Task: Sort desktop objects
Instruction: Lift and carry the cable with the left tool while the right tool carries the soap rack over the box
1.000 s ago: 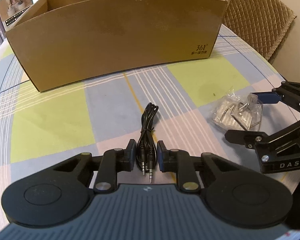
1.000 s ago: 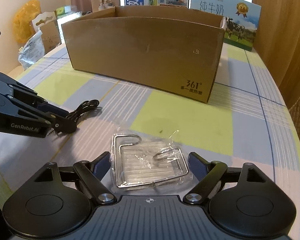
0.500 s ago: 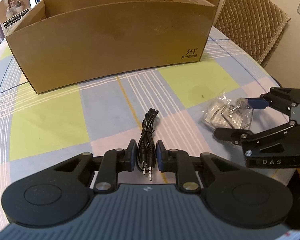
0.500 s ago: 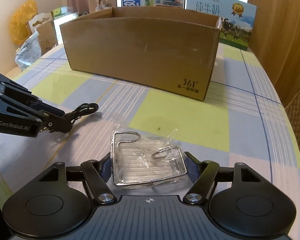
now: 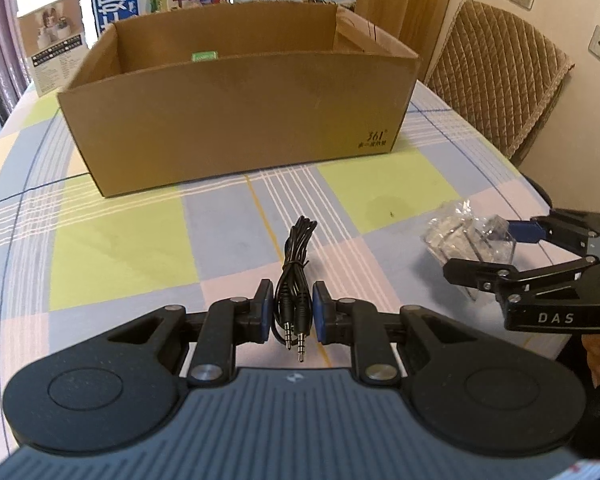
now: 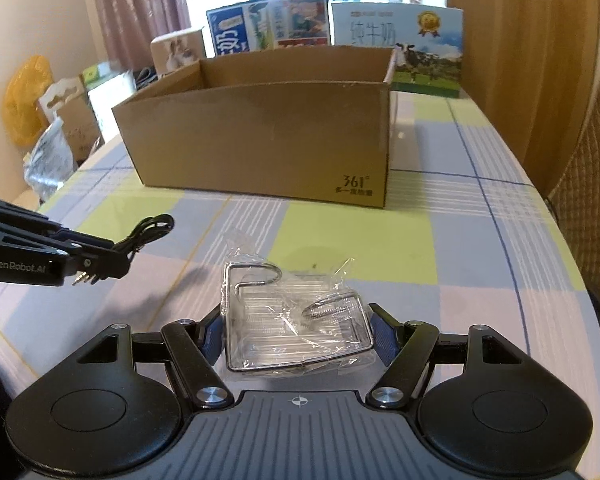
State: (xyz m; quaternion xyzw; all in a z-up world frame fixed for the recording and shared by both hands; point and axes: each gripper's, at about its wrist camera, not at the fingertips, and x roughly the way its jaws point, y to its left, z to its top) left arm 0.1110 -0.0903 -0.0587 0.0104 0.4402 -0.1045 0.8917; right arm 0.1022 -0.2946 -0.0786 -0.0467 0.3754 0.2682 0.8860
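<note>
In front of the cardboard box (image 5: 240, 120), in the left wrist view, the left gripper (image 5: 288, 312) is nearly closed on a black audio cable (image 5: 294, 276). Both blue pads (image 5: 265, 310) press the folded cable, its two plugs point back toward the camera, and its loop hangs above the checked tablecloth (image 5: 116, 256). To the right of the cable the right gripper (image 5: 496, 248) grips a plastic bag.

In front of the same box (image 6: 260, 140), in the right wrist view, the right gripper (image 6: 298, 336) is about half open, and its pads (image 6: 382, 338) clamp the two sides of the clear plastic bag with a wire rack (image 6: 296, 324) inside. The bag is lifted off the cloth. The left gripper (image 6: 96, 264) holds the cable (image 6: 148, 232) at the left of the bag.
</note>
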